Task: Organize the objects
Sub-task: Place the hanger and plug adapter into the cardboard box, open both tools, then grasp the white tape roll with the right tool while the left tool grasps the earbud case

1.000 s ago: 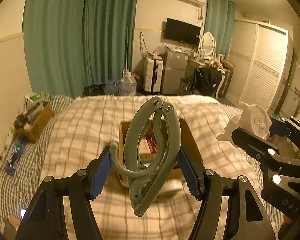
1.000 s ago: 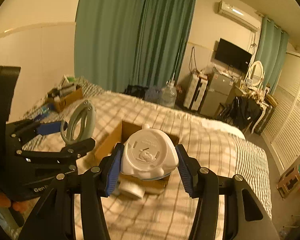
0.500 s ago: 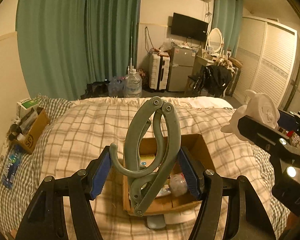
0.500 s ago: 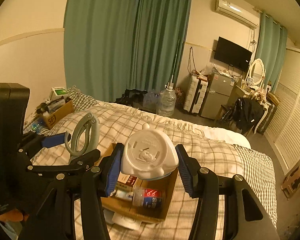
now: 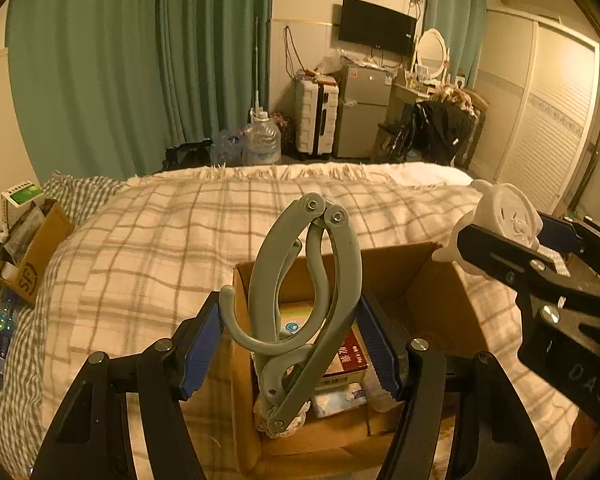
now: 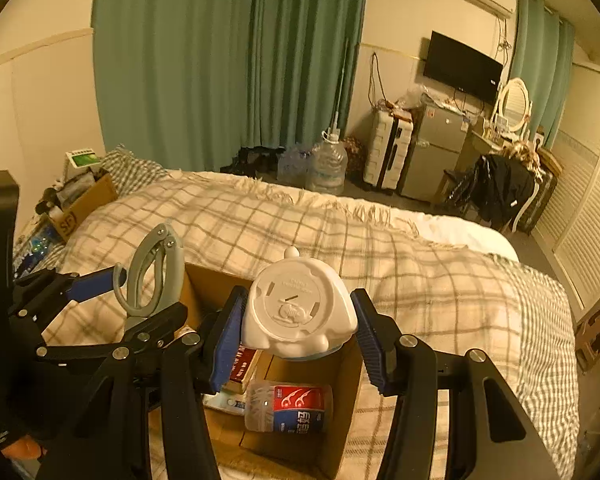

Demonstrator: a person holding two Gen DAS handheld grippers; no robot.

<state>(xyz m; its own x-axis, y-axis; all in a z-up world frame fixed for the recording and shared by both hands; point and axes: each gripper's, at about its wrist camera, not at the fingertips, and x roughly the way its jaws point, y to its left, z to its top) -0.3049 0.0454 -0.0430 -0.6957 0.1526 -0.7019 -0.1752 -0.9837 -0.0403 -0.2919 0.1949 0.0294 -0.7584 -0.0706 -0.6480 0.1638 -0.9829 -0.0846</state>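
My left gripper (image 5: 290, 340) is shut on a grey folding hanger (image 5: 304, 300), held upright above an open cardboard box (image 5: 440, 292) on the bed. My right gripper (image 6: 298, 332) is shut on a white round plastic object (image 6: 298, 312), also above the box (image 6: 346, 380). The box holds a red book (image 5: 348, 356), small packets and a clear tub with a red-and-blue label (image 6: 288, 404). The hanger also shows in the right wrist view (image 6: 152, 272), and the white object in the left wrist view (image 5: 500, 220).
A plaid blanket (image 5: 160, 248) covers the bed. A second cardboard box (image 5: 36, 256) with clutter sits at the bed's left edge. Beyond the bed stand water jugs (image 5: 260, 140), a white suitcase (image 5: 316, 120), a small fridge (image 5: 360, 108) and green curtains.
Both grippers have risen and tilted down over the box, so its inside now shows. Both still hold their objects.
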